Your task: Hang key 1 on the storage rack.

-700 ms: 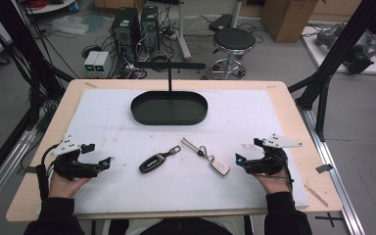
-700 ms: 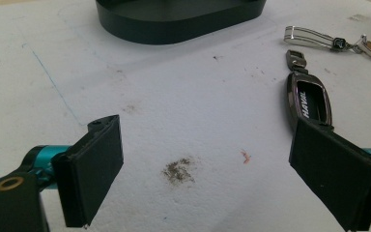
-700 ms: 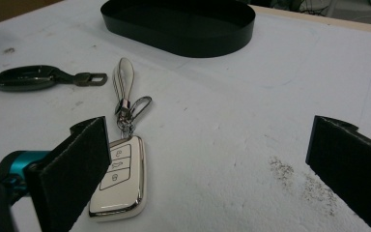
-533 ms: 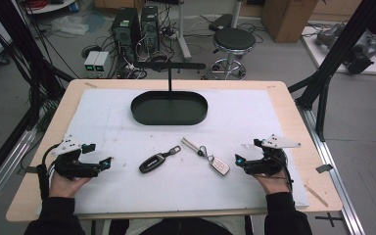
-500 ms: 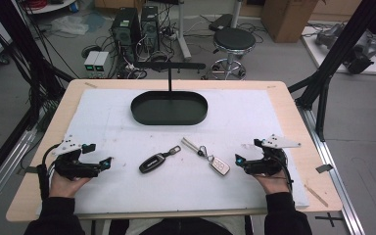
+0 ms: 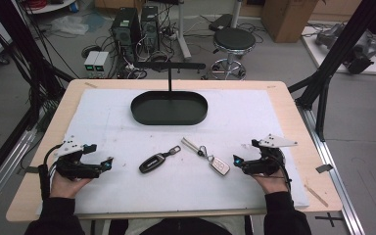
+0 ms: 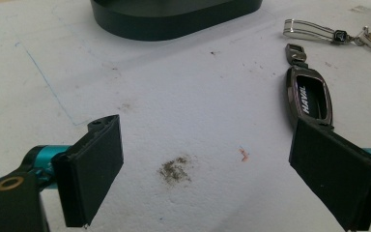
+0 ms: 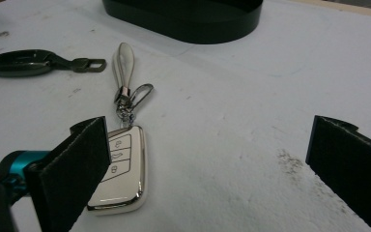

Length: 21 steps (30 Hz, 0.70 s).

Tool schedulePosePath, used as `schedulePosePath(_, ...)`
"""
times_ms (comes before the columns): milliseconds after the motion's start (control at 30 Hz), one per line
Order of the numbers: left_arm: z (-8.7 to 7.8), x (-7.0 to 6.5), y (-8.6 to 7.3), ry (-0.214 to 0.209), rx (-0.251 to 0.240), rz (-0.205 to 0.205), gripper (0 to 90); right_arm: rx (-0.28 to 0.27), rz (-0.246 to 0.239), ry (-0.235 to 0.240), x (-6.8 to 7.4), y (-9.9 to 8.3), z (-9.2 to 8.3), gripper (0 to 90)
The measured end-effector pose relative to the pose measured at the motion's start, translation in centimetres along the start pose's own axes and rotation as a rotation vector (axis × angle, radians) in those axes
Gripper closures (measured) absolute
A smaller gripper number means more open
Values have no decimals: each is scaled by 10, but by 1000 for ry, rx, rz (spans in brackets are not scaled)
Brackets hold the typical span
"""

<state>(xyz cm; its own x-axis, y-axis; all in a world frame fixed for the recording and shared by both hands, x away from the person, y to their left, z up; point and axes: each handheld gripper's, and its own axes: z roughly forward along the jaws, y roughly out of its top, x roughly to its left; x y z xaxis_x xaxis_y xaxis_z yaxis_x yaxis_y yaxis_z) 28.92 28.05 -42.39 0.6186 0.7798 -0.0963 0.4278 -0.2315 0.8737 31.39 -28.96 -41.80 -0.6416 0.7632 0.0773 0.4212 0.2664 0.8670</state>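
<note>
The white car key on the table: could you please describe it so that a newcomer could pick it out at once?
Start at the black oval tray at the far middle of the white mat. Nearer the person lie two car keys; take the white car key just inside the right tool. Unlike the dark key fob beside it, it is white with a chrome edge and a pale strap.

Key fobs: two. One dark fob (image 6: 152, 162) with short clip strap, ahead of left jaws, nearer their right-hand pad in left gripper view. One white fob (image 6: 219, 166) with chrome rim, ring and pale strap, just beside left-hand pad in right gripper view.

Trays: one black oval tray (image 6: 169, 108) with upright T-bar stand, well beyond both jaw pairs.

White mats: one mat (image 6: 254, 117), under jaws.

Stools: one stool (image 6: 234, 40), far beyond.
</note>
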Motion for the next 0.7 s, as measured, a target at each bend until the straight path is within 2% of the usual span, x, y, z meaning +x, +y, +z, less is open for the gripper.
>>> schedulePosePath(67, 0, 0, 0, 0, 2, 0, 124, 25, -32, 9, 3, 4, 4, 12)
schedulePosePath(200, 1, -1, 0, -1, 2, -2, 124, 29, -39, 23, 7, 8, 9, 12)
schedulePosePath(300, 2, -1, 0, 0, 4, 2, 124, 64, -74, 21, 12, 12, 16, 12)
schedulePosePath(700, 4, -1, 0, 5, 5, 6, 124, 89, -88, 41, 19, 27, 30, 12)
